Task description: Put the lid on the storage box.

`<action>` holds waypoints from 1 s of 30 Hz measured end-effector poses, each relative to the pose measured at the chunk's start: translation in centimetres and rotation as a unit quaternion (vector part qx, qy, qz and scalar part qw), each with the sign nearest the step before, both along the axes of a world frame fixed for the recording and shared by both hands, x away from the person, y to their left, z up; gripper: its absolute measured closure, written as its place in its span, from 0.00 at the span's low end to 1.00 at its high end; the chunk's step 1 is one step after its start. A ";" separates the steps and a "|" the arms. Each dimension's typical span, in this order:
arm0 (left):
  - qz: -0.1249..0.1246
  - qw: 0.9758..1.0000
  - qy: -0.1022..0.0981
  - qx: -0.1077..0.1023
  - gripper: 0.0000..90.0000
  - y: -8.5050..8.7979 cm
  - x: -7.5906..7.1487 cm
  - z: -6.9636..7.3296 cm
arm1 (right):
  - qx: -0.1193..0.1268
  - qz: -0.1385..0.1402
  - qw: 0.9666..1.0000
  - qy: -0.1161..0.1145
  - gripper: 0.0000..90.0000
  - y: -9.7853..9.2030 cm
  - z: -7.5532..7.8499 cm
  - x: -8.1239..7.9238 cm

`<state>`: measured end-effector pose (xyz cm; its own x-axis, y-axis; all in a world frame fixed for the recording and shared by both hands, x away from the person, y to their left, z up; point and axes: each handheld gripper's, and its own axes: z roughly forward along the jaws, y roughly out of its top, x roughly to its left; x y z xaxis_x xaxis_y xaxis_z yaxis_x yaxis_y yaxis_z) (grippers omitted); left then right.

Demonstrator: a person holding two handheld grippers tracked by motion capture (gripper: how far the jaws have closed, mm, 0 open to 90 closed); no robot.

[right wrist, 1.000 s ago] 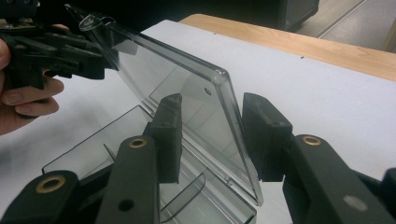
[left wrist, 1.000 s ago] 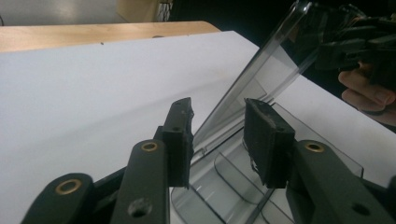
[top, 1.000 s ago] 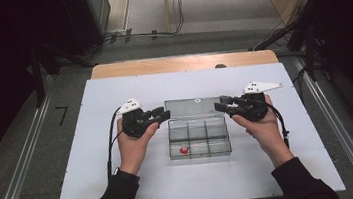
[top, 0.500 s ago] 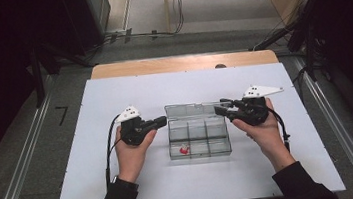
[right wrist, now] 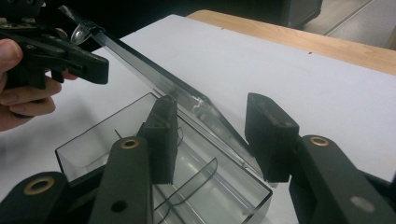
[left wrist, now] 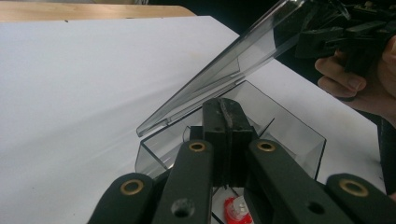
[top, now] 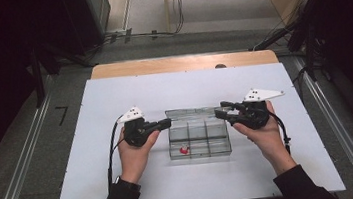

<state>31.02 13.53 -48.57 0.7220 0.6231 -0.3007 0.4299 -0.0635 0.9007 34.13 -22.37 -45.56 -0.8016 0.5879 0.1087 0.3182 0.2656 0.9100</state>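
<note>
Altogether: two tongs (top: 167,124) (top: 220,113), one clear box (top: 199,138), one red piece (top: 184,150).

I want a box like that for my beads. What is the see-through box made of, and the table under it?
Box: probably hard clear plastic, glossy; you see through its walls and raised lid. Table: matte white sheet over what looks like wood along the far edge.

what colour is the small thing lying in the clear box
Red with a bit of white: the small red object in the clear plastic compartment box, best in the left gripper view.
</note>
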 end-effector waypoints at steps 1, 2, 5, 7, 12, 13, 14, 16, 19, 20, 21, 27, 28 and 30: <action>-0.001 1.000 0.000 -0.001 1.00 0.0 0.0 0.0 | 0.000 0.000 1.000 0.001 0.59 0.0 0.0 0.0; -0.001 1.000 0.000 -0.001 1.00 0.0 0.0 0.0 | 0.001 0.001 1.000 0.000 0.58 0.0 0.0 -0.1; -0.006 1.000 0.000 -0.008 1.00 0.0 0.1 0.0 | -0.001 0.002 1.000 0.000 0.58 0.0 -0.1 -0.2; -0.004 1.000 -0.003 -0.008 1.00 0.0 0.0 0.1 | 0.001 0.005 1.000 0.003 0.57 0.0 -0.1 -0.2; -0.006 1.000 0.000 -0.010 1.00 0.0 0.0 0.1 | 0.001 0.008 1.000 0.009 0.55 0.0 -0.1 -0.3; -0.007 1.000 0.000 -0.008 1.00 0.0 0.0 0.0 | 0.001 0.009 1.000 0.009 0.55 0.0 0.0 -0.3; -0.008 1.000 0.001 -0.008 1.00 -0.1 0.1 0.0 | 0.001 0.009 1.000 0.009 0.54 0.0 0.0 -0.3; -0.008 1.000 0.000 -0.007 1.00 -0.1 0.1 0.0 | 0.003 0.011 1.000 0.013 0.52 -0.1 0.0 -0.4; -0.008 1.000 0.001 -0.008 1.00 -0.1 0.1 0.0 | 0.002 0.013 1.000 0.015 0.48 -0.1 0.0 -0.4; -0.008 1.000 0.001 -0.008 1.00 -0.1 0.1 0.0 | 0.003 0.013 1.000 0.018 0.46 -0.2 0.0 -0.5; -0.008 1.000 0.001 -0.007 1.00 -0.1 0.1 0.0 | 0.001 0.013 1.000 0.019 0.44 -0.2 0.0 -0.5; -0.008 1.000 0.001 -0.007 1.00 -0.1 0.0 0.0 | 0.004 0.004 0.999 0.044 0.34 -0.7 0.1 -0.6; -0.009 1.000 0.001 -0.007 1.00 -0.1 0.0 0.0 | 0.004 0.003 0.999 0.048 0.33 -0.8 0.1 -0.6; -0.008 1.000 0.001 -0.009 1.00 -0.1 0.0 0.0 | 0.004 0.000 0.999 0.050 0.31 -1.0 0.1 -0.7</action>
<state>31.06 13.45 -48.54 0.7315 0.6058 -0.3129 0.4304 -0.0542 0.9010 33.40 -23.38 -45.50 -0.7870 0.5862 0.1924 0.4073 0.2593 0.8757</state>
